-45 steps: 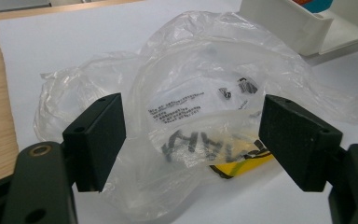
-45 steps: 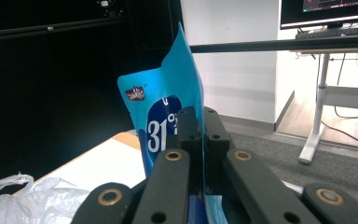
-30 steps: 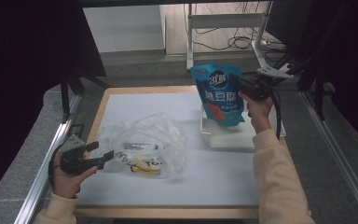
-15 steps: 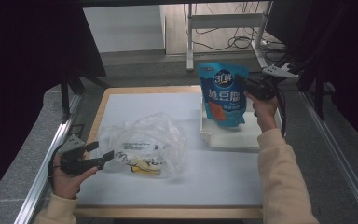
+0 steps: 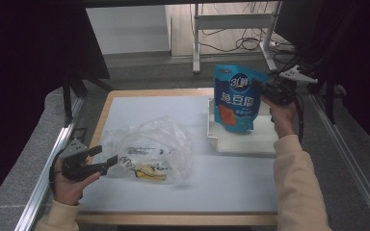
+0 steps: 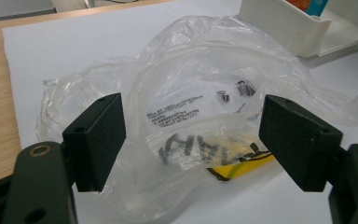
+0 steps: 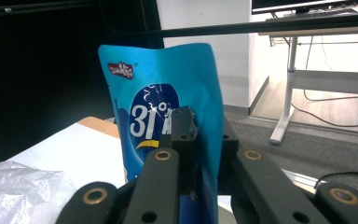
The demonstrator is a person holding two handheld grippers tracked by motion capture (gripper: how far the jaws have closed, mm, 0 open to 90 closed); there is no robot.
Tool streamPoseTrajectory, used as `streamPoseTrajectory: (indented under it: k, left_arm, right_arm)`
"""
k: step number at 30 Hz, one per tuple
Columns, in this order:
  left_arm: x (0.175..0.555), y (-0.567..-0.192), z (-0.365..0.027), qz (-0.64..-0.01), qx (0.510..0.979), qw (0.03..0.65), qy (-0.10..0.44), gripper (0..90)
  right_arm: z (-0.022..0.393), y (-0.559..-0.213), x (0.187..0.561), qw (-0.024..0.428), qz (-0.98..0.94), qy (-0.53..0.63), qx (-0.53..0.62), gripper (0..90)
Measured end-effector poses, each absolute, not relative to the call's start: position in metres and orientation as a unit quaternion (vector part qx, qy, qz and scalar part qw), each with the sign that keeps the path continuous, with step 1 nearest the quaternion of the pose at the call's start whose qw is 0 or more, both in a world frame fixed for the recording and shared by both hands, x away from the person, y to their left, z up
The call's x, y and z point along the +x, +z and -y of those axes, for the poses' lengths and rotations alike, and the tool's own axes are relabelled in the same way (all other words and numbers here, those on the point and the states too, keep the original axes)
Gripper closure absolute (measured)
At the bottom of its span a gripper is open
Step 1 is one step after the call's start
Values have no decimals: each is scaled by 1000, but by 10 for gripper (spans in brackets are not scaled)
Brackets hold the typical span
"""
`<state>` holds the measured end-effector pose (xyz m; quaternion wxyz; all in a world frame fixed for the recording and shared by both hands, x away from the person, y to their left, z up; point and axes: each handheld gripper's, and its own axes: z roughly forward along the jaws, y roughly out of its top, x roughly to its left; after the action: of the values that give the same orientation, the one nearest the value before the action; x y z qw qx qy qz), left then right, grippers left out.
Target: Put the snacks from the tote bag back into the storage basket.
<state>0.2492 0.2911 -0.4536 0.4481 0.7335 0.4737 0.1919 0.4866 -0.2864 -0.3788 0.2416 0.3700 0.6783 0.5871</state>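
A blue snack pouch [image 5: 235, 98] with white print hangs upright above a white tray [image 5: 243, 139] at the table's right. My right gripper [image 5: 265, 89] is shut on the pouch's right edge; in the right gripper view the pouch [image 7: 161, 107] is pinched between the jaws of that gripper [image 7: 205, 140]. A crumpled clear plastic bag [image 5: 149, 147] with something yellow inside lies on the white sheet at the left. My left gripper [image 5: 107, 161] rests open at the bag's left edge. In the left gripper view the bag [image 6: 200, 107] lies just beyond this open gripper [image 6: 191, 135].
A white sheet [image 5: 139, 108] covers the wooden table [image 5: 103, 115]. Metal rails run along the left [image 5: 53, 159] and right [image 5: 347, 154] sides. A desk frame and cables [image 5: 241, 29] stand on the floor behind the table.
My right gripper has lifted the blue pouch higher and a little to the right above the tray. The left gripper and the plastic bag have stayed put.
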Motion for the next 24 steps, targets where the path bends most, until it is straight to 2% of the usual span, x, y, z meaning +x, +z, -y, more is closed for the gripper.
streamPoseTrajectory:
  k: [15,21,24]
  left_arm:
    - [253,-454,-292,-464,739,450,188,232]
    - [255,-455,-291,-459,742,452,186,232]
    - [255,-455,-290,-458,742,452,186,232]
  right_arm:
    - [287,-380,474,252,-681,571,382,713]
    - [288,-380,466,270,-674,554,408,515]
    - [290,-378,459,269,-668,551,422,447]
